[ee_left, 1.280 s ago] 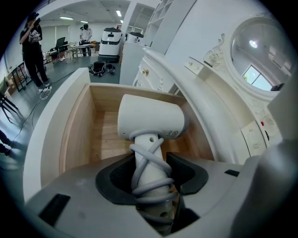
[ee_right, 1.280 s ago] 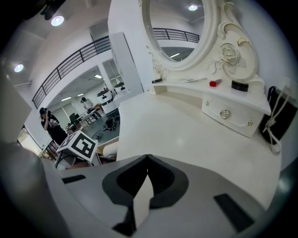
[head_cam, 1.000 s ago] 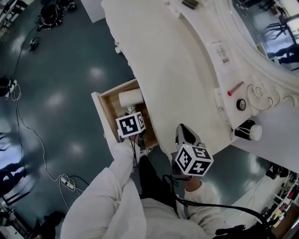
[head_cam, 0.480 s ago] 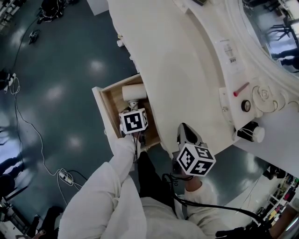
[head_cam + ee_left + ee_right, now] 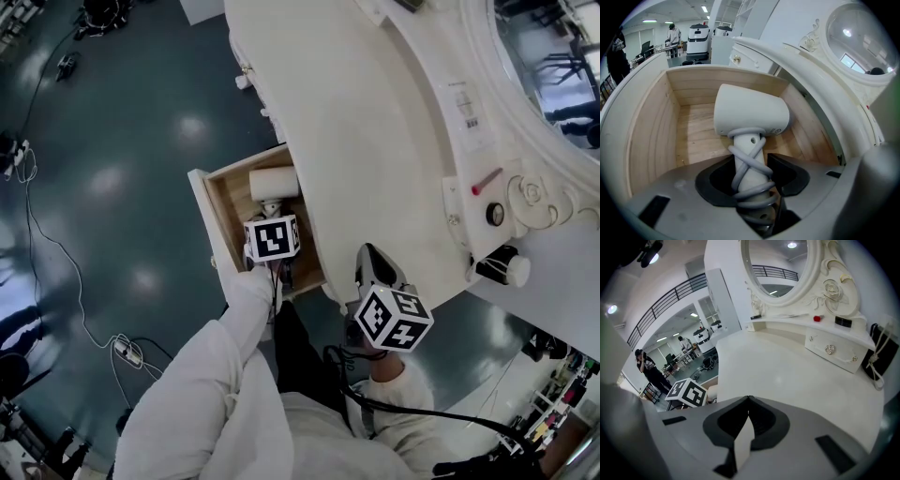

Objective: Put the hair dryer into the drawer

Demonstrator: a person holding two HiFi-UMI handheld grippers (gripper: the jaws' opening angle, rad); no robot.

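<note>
Left gripper (image 5: 750, 171): we clamp hair dryer (image 5: 750, 115) by handle, head ahead of jaws inside drawer (image 5: 651, 126) | right gripper (image 5: 747, 401): jaws closed, empty.

The right gripper (image 5: 748, 399), jaws closed together with nothing between them, is positioned above the white tabletop (image 5: 787, 376), facing the oval mirror (image 5: 780, 263) and a small knobbed drawer (image 5: 832, 352).

Open drawer (image 5: 205, 223) — hair dryer (image 5: 270, 181) fills middle; tabletop (image 5: 375, 141) perhaps overhangs.
</note>
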